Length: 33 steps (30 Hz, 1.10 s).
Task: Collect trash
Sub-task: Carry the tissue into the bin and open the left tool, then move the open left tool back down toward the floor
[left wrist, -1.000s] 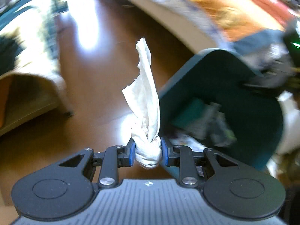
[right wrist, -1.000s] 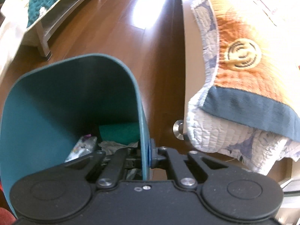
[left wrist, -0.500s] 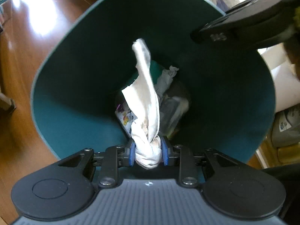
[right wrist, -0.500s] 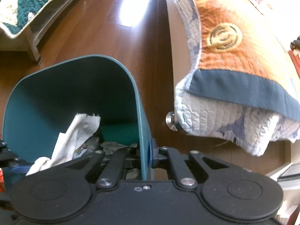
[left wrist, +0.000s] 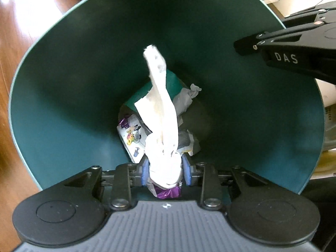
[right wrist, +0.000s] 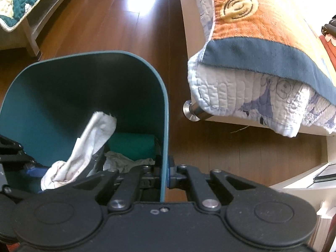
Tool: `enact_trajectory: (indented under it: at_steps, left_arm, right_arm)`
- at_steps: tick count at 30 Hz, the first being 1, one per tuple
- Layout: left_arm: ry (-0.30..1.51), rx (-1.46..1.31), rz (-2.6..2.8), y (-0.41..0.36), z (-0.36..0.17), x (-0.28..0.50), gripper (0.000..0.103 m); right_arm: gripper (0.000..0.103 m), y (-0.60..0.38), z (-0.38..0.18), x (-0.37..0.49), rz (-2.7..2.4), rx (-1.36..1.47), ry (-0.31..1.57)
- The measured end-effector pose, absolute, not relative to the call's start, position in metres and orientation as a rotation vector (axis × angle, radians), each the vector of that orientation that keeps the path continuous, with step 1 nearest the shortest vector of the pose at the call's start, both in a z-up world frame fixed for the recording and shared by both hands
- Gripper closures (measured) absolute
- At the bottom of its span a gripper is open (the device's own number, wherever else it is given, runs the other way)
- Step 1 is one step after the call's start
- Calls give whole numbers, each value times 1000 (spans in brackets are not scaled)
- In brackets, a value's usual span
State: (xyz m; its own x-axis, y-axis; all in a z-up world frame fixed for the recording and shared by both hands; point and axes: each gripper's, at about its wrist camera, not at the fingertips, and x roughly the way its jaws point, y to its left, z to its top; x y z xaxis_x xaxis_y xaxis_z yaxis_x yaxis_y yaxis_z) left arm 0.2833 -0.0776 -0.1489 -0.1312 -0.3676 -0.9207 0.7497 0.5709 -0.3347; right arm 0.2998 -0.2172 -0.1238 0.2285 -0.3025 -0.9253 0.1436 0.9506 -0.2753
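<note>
A teal trash bin [left wrist: 73, 84] fills the left wrist view, seen from above. My left gripper [left wrist: 166, 173] hangs over its mouth with a crumpled white tissue [left wrist: 161, 126] between the blue pads. Its jaws are opening and the pads stand slightly off the tissue, which droops into the bin. My right gripper [right wrist: 167, 174] is shut on the bin's wall [right wrist: 63, 96] at the rim, one finger inside and one outside. The tissue [right wrist: 88, 145] also shows inside the bin in the right wrist view. At the bottom lie a printed wrapper [left wrist: 132, 138] and grey crumpled paper [left wrist: 187, 98].
The bin stands on a brown wood floor [right wrist: 105, 21]. Close to its right is a bed with an orange and blue quilt [right wrist: 262, 31] and a metal leg [right wrist: 192, 113]. A low bench under a teal and white quilt [right wrist: 21, 4] stands at the far left.
My left gripper carried the tissue from beside the bin to over its mouth and lower into it. Its pads have now spread a little. The right gripper kept its hold on the rim.
</note>
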Motion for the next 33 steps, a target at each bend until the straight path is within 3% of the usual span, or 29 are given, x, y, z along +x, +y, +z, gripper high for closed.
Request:
enact_trajectory:
  at_steps: [1,3,16,19,25,33]
  left_arm:
    - [1390,353,-996,-75,-148,285,52]
    - [1366,337,-1000,-71,-145,288,35]
    - [1182,270,-984,2,-60,311,35]
    - [1144,262,-878,45,-48,331,28]
    - [1200,229,-650,128,-76,370,27]
    - [1434,220,-461,199,-173,363,27]
  right_arm:
    - [101,-218,-124,300,-306,-145,1311]
    - [100,-216,-125,299,-295,-167,1320]
    - [99,-212,-127,303,-243,-245,1354]
    - [99,-208,-125,304,-236,-259,1345]
    - [100,-194,-122,322,-174,-329,1345]
    - [100,-176,-121,343,-120,-403,1361]
